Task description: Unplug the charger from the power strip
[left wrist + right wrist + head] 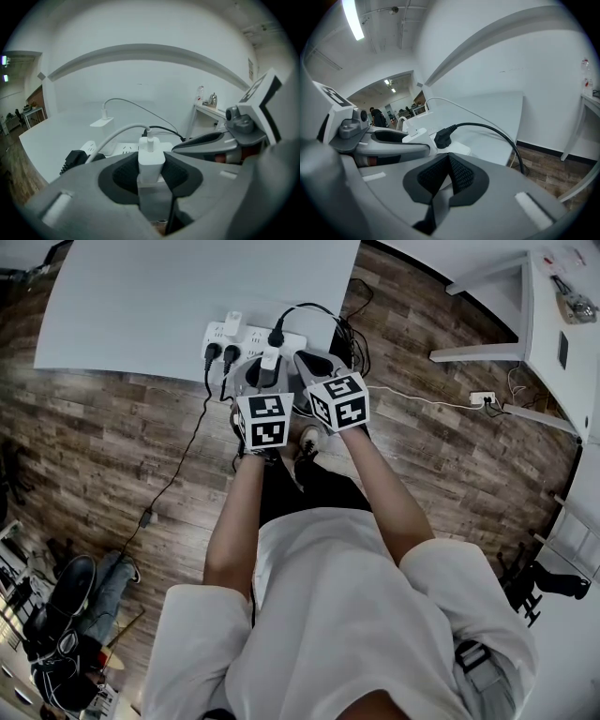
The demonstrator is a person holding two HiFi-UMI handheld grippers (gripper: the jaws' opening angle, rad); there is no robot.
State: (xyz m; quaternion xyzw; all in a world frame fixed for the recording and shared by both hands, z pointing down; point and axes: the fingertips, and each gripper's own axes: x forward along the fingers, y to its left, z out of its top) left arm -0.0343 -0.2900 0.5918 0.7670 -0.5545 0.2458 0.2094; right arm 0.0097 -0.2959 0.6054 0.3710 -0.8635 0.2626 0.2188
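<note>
The white charger (pixel 151 159) stands upright between the pads of your left claw (pixel 151 176), which is closed on its two sides. Its white cable (pixel 117 133) curves away from the top. The charger sits at the near edge of the white power strip (pixel 246 335); whether its pins are still in a socket cannot be told. Your right claw (pixel 449 172) is just beside the left one, its pads pressed together with nothing between them. Black plugs (pixel 219 353) and a white adapter (pixel 232 322) stand in the strip, which lies at the near edge of a pale worktop (pixel 159 296). A white wall (pixel 140 28) rises behind the worktop. Under you is a dark wood-plank floor (pixel 103 456) with cables trailing across it. A second white table (pixel 553 324) stands well off to your right.
</note>
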